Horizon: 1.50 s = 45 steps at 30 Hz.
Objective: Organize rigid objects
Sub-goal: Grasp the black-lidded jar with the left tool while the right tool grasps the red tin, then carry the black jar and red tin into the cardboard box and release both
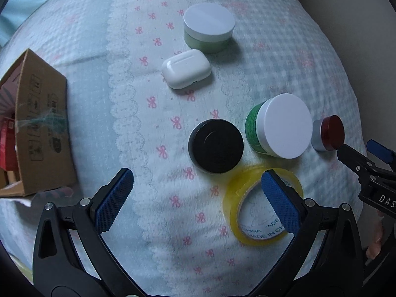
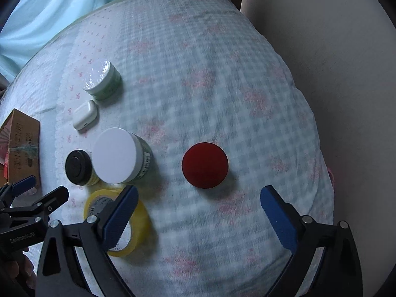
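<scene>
Clearly, the widest thing is the bedcover point(image 1: 81, 79), pale blue with pink bows, and every object lies on it. At its left edge stands an open cardboard box point(image 1: 42, 123), probably the place for collecting. Next in size come the white-lidded green jar point(image 1: 279, 126), the pale green jar point(image 1: 209, 28) further away, the yellow tape roll point(image 1: 247, 225), the black-lidded jar point(image 1: 215, 146), the white earbud case point(image 1: 186, 68) and the small red-capped jar point(image 2: 205, 164).

The left gripper point(image 1: 198, 198) has its jaws wide apart and holds nothing; the black-lidded jar lies just ahead of it, slightly to the right. The right gripper point(image 2: 199, 212) also stands open and empty, and the red-capped jar sits just beyond its fingertips, almost on the middle line. This jar is round, so no long axis matters. The right hand is clearly nearer to it, while the box lies on the left hand's side.
</scene>
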Tool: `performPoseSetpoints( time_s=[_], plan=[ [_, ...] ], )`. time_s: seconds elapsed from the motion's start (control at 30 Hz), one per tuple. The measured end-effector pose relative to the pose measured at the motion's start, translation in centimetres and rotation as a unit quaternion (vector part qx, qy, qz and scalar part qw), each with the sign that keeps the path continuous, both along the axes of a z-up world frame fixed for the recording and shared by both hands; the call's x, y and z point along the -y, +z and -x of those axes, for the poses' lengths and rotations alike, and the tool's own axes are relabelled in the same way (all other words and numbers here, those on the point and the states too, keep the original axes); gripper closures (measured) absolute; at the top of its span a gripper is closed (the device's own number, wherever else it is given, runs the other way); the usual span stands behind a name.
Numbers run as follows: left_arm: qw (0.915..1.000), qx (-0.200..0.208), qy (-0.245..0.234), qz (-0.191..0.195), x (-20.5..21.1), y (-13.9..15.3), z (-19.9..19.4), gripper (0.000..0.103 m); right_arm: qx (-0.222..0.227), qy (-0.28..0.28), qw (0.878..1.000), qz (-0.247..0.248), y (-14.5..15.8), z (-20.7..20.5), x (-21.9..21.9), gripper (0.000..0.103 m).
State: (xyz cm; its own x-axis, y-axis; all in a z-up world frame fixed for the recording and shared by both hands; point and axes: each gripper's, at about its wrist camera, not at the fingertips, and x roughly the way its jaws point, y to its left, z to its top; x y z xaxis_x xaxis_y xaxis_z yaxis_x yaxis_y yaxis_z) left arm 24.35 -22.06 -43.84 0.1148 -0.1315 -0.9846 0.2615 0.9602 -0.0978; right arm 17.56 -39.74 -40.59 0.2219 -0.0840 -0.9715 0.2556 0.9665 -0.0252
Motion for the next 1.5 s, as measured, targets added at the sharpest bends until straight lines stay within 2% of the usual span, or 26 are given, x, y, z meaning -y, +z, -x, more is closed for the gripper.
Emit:
performPoseSetpoints(
  time_s=[0.07,0.17,0.27,0.43,0.5,0.6,0.67,0.73,0.93,1.1,1.27,1.4,1.5],
  plan=[
    [0.9999,-0.007,-0.004,-0.007,0.5,-1.3,-0.4,0.001,-0.010,-0.001,1.000,0.001,-1.5,-0.5,0.3,0.008],
    [0.9998,-0.013,-0.006,-0.014,0.8,-2.8,-1.0,0.009,-0.038,0.000,0.999,0.018,-3.8,-1.3,0.6,0.020],
    [0.9997,-0.021,0.003,-0.008,0.8,-3.7,-1.5,0.014,-0.053,0.000,0.999,0.011,-5.6,-1.9,0.8,0.025],
    [0.9997,-0.022,0.001,-0.003,1.5,-4.7,-2.3,0.023,-0.056,0.003,0.998,0.011,-6.6,-2.5,0.9,0.026],
    [0.9997,-0.025,-0.005,0.001,1.8,-5.1,-2.5,0.035,-0.054,0.003,0.998,0.011,-6.8,-2.8,0.9,0.030],
    [0.9993,-0.037,-0.007,0.004,2.4,-6.1,-3.1,0.042,-0.057,0.001,0.998,0.007,-7.3,-3.2,0.7,0.039],
    [0.9994,-0.033,-0.007,0.010,2.3,-6.1,-3.1,0.047,-0.062,0.000,0.998,0.002,-7.6,-3.9,1.0,0.049],
    [0.9993,-0.034,-0.004,0.015,2.3,-6.2,-3.2,0.047,-0.064,-0.003,0.998,0.008,-7.8,-4.2,1.1,0.053],
    [0.9993,-0.034,-0.004,0.017,1.8,-5.9,-2.9,0.047,-0.063,-0.004,0.998,0.002,-8.2,-4.4,1.9,0.053],
    [0.9993,-0.029,0.004,0.022,1.5,-4.9,-2.6,0.047,-0.059,-0.007,0.998,-0.002,-7.9,-3.9,2.0,0.053],
    [0.9996,-0.011,0.004,0.027,1.1,-2.2,-1.9,0.047,-0.048,-0.012,0.999,-0.007,-6.3,-3.0,2.1,0.053],
    [0.9995,0.007,0.008,0.031,0.5,0.6,-1.2,0.047,-0.030,-0.011,0.999,-0.007,-3.4,-2.1,1.8,0.053],
    [0.9989,0.024,0.017,0.036,-0.5,3.7,-0.5,0.047,-0.014,-0.011,1.000,-0.008,-0.9,-1.4,1.8,0.053]
  ],
)
